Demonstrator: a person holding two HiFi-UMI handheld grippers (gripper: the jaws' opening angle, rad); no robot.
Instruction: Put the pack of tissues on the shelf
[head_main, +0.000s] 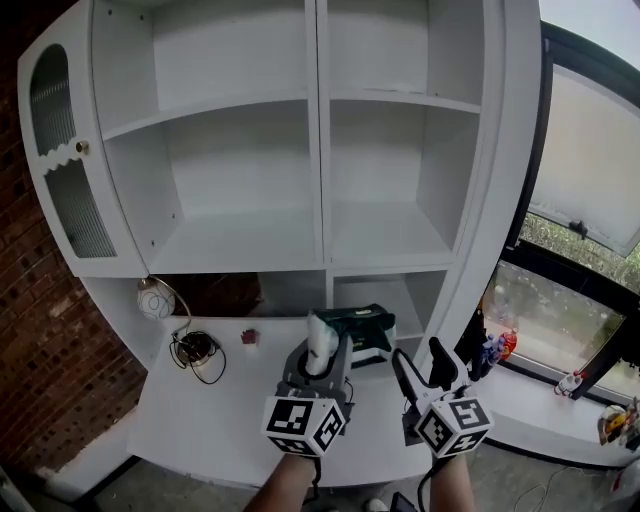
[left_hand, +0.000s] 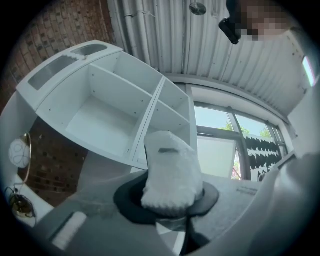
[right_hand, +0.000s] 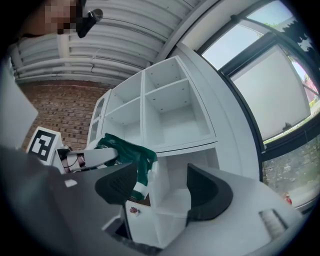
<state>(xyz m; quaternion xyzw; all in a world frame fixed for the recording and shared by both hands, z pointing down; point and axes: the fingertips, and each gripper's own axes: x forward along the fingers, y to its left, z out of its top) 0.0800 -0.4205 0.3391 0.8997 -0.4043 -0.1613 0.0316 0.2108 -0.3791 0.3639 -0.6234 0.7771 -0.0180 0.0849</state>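
Note:
The pack of tissues (head_main: 352, 330) is green with a white end. My left gripper (head_main: 322, 352) is shut on it and holds it above the white desk (head_main: 190, 415), below the shelf unit (head_main: 320, 150). In the left gripper view the pack's white end (left_hand: 171, 167) stands up between the jaws, which press on it. My right gripper (head_main: 420, 358) hangs just to the right of it, open and empty. The right gripper view looks past its spread jaws (right_hand: 162, 187) at the green pack (right_hand: 129, 154) and the open compartments (right_hand: 170, 117).
A round white lamp (head_main: 155, 298), a coil of cable (head_main: 197, 350) and a small red thing (head_main: 249, 337) lie on the desk's left part. A glazed cabinet door (head_main: 60, 170) stands open at the left. A window (head_main: 590, 200) is at the right.

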